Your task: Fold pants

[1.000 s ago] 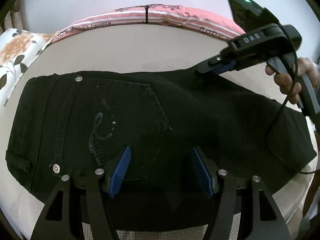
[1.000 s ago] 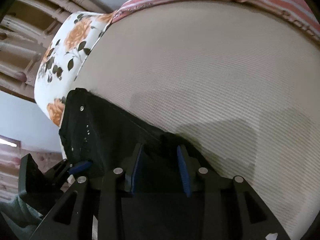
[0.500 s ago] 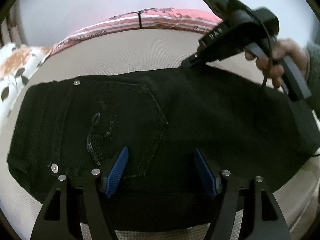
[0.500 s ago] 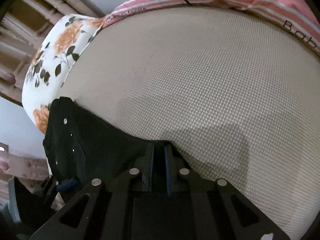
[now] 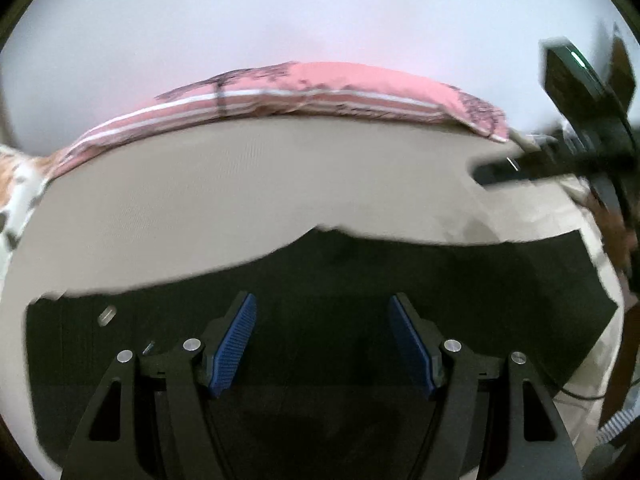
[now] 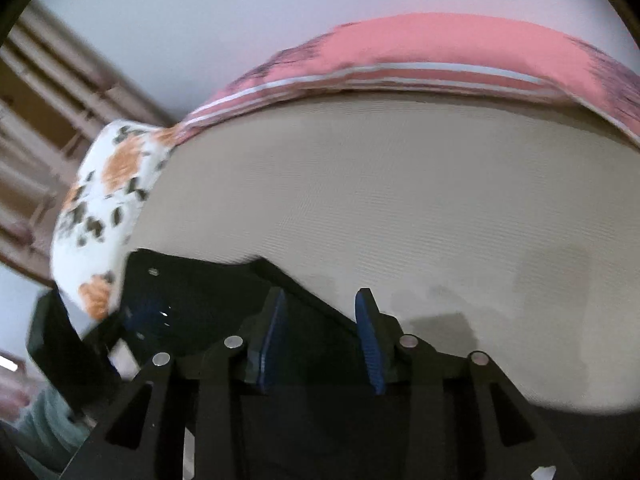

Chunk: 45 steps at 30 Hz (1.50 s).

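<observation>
Left wrist view: one pair of black pants (image 5: pixel 360 320) lies flat along the near edge of the beige mattress (image 5: pixel 240 184). Left gripper (image 5: pixel 322 344) hovers over them, jaws wide apart, gripping nothing. Right gripper (image 6: pixel 322 340), one of two, has just been opening; its jaws stand partly apart over the pants' far edge, pads not pressing. Two pillows border the mattress: one pink striped pillow (image 5: pixel 320 88), one floral pillow (image 6: pixel 104 208).

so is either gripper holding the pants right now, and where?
Nothing is held. The left gripper stands open above the black pants. The right gripper has just been opening; its pads are apart, with nothing pinched.
</observation>
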Tool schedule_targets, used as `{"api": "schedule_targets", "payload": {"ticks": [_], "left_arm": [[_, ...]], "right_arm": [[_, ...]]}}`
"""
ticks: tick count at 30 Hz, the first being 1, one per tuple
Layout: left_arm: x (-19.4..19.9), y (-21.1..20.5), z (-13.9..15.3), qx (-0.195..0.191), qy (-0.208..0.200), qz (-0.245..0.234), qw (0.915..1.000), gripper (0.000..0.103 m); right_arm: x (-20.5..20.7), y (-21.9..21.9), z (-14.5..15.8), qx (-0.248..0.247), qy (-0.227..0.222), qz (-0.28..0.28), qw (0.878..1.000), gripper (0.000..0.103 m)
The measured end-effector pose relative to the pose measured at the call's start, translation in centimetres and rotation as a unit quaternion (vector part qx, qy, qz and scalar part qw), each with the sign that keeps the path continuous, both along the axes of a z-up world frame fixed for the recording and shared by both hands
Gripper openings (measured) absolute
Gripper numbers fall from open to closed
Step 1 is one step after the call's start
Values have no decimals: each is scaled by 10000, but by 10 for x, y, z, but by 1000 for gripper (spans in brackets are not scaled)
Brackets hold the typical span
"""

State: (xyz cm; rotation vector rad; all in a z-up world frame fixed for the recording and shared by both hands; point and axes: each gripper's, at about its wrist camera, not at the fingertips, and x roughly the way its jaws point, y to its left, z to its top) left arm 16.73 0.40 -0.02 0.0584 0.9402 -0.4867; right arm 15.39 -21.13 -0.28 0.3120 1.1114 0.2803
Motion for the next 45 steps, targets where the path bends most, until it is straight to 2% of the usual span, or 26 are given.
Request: {"api": "schedule_targets", "payload": {"ticks": [3,8,12,16,20,23,27,30,33,36,38,41,45], "left_arm": [[21,-18,-13,-131,254,-207,9994,69],[43,-44,-37,-63,498,-339,9982,69],[48,-56,-44,147,265,-376,9988,69],[62,-59,-60,453,313,-224,9982,69],[65,-54,-64,436,167,-118,9988,69],[67,-54,-63,507,176,-66,9985,69],[54,-51,-46,437,48,-31,9990,69],[35,-54,-31,411,-103,-212,9989,69],[13,-58,-22,405,-105,-420,9982,69],[2,-59,-28,385,161,-456,9981,69],[-2,-57,-36,567,240,-334,9975,69],[-4,-50,-45,623,472,-76,9969,69],[-15,-46,-50,664,486,75,9966,69]], "right_arm": [[-35,-30,-11,-419,201,-386,9982,35],[-67,-53,-40,-460,497,-756,9948,35],[-76,-56,-51,-661,337,-918,9930,35],[-75,-51,-64,-926,256,-1013,9902,35],[-70,-45,-70,-1246,-55,-1105,9860,35],[-68,-43,-68,-1327,-77,-1117,9848,37],[-77,-54,-54,-979,-157,-1335,9861,35],[-95,-60,-41,-1197,-294,-1478,9813,35],[-113,-72,-41,-1221,-212,-1653,9784,35],[-120,-90,-53,-1270,-18,-1913,9733,35],[-118,-100,-60,-1249,72,-2064,9704,35],[-121,-114,-64,-1200,-20,-2209,9679,33],[-122,-120,-64,-1206,-49,-2225,9674,33]]}}
